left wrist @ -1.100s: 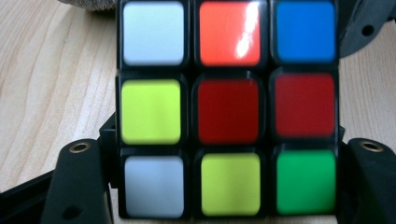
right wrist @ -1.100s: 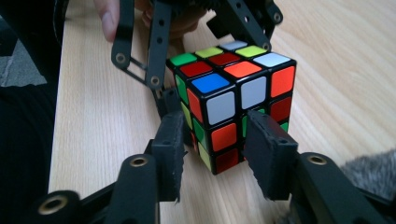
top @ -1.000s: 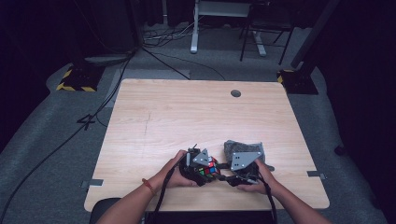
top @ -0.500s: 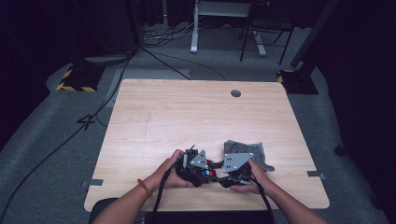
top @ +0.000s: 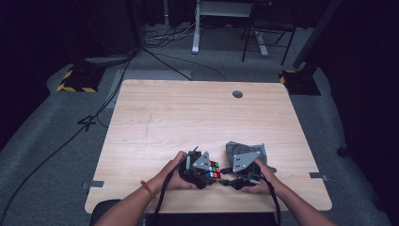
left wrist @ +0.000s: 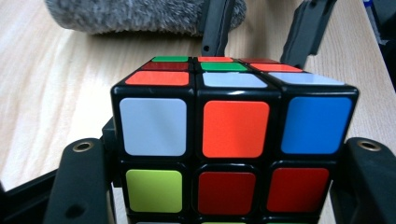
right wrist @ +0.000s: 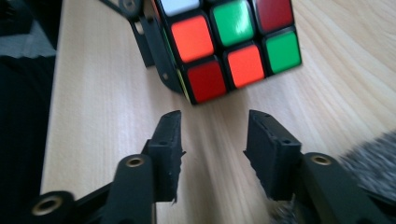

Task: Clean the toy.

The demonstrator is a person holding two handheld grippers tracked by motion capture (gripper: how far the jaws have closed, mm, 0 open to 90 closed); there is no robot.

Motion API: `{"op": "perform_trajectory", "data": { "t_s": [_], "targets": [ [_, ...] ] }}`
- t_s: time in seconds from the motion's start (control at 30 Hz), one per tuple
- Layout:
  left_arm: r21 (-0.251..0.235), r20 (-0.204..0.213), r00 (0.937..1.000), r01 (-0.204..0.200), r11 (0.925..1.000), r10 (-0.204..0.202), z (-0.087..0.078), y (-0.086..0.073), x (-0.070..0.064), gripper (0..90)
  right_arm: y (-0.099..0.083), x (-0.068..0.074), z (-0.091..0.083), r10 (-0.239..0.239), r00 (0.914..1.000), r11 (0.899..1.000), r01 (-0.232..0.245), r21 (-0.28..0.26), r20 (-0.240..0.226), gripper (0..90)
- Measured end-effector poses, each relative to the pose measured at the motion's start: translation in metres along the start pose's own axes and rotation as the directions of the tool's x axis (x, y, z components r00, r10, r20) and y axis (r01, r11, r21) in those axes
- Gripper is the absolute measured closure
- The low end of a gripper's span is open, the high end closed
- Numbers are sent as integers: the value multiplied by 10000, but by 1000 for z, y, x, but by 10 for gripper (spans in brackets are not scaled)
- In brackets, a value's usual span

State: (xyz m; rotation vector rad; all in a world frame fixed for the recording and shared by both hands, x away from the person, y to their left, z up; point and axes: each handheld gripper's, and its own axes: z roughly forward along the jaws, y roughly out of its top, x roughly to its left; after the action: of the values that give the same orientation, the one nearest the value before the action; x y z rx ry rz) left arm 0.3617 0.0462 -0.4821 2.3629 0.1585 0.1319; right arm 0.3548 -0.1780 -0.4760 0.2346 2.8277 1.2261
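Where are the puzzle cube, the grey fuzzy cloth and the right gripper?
puzzle cube (left wrist: 236,128), left gripper view, orange centre sticker of top row.
grey fuzzy cloth (top: 237,148), high view, its far edge.
right gripper (right wrist: 212,140), right gripper view, gap between open jaws.

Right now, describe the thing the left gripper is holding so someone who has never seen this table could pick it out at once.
Look at the near edge of the light wooden table, where the person's two hands meet. The left gripper is clamped on a small black-framed puzzle cube with coloured square stickers, just left of a fuzzy grey cloth bundle. Its bright red, orange, green, white and blue squares set it apart.
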Motion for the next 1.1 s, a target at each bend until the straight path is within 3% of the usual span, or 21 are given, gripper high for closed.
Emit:
{"op": "perform_trajectory", "data": {
  "t_s": [0.27, 0.4, 0.5, 0.6, 0.67, 0.7, 0.73, 0.83, 0.87, 0.9, 0.93, 0.97, 1.0, 1.03, 1.1],
  "targets": [
    [-77, 70, 9998, 197, 9998, -197, 2, -2, 3, 322, 2, 3, -6, 31, 9999, 9992, -25, -404, 149, 622],
    [83, -60, 9994, 348, 9994, -347, -1, -4, 2, 311, 12, 11, -7, -297, 9995, 9969, 302, -721, 75, 623],
    [133, -60, 9992, 394, 9991, -394, -4, -6, 2, 310, 15, 14, -5, -546, 9982, 9969, 558, -559, 232, 598],
    [514, -142, 9991, 411, 9978, -404, -7, -8, 2, 260, 12, 11, -10, -400, 9980, 9977, 425, -525, 483, 560],
    [517, -162, 9988, 460, 9976, -452, -10, -11, 2, 251, 9, 8, -16, -258, 9966, 9984, 297, -488, 786, 537],
    [552, -103, 9976, 687, 9961, -682, -13, -13, 3, 224, 5, 4, -24, -97, 9937, 9986, 155, -511, 1118, 521],
    [552, -103, 9976, 687, 9961, -682, -13, -13, 3, 209, 5, 4, -24, -97, 9937, 9986, 155, -511, 1118, 521],
    [648, -394, 9963, 787, 9948, -762, -17, -17, 3, 175, 0, -3, -38, 49, 9808, 9990, 38, -441, 1951, 499],
    [589, -456, 9948, 935, 9939, -909, -18, -19, 3, 175, -2, -6, -43, 140, 9746, 9990, -43, -440, 2235, 493],
    [495, -496, 9943, 967, 9941, -943, -21, -21, 4, 179, -6, -11, -50, 359, 9630, 9988, -257, -416, 2672, 488],
    [495, -496, 9943, 967, 9941, -943, -21, -21, 4, 181, -6, -11, -50, 359, 9630, 9988, -257, -416, 2672, 488],
    [505, -522, 9939, 993, 9938, -967, -22, -22, 3, 188, -12, -19, -54, 522, 9422, 9985, -542, -30, 3310, 473],
    [515, -493, 9939, 1009, 9936, -984, -22, -22, 3, 188, -12, -19, -54, 522, 9422, 9985, -542, -30, 3310, 473],
    [523, -464, 9948, 935, 9942, -911, -21, -22, 2, 205, -15, -23, -55, 583, 9364, 9979, -649, 77, 3461, 472],
    [494, -539, 9955, 807, 9955, -780, -21, -21, 0, 228, -21, -30, -53, 1009, 9286, 9928, -1172, 242, 3570, 462]
  ]
}}
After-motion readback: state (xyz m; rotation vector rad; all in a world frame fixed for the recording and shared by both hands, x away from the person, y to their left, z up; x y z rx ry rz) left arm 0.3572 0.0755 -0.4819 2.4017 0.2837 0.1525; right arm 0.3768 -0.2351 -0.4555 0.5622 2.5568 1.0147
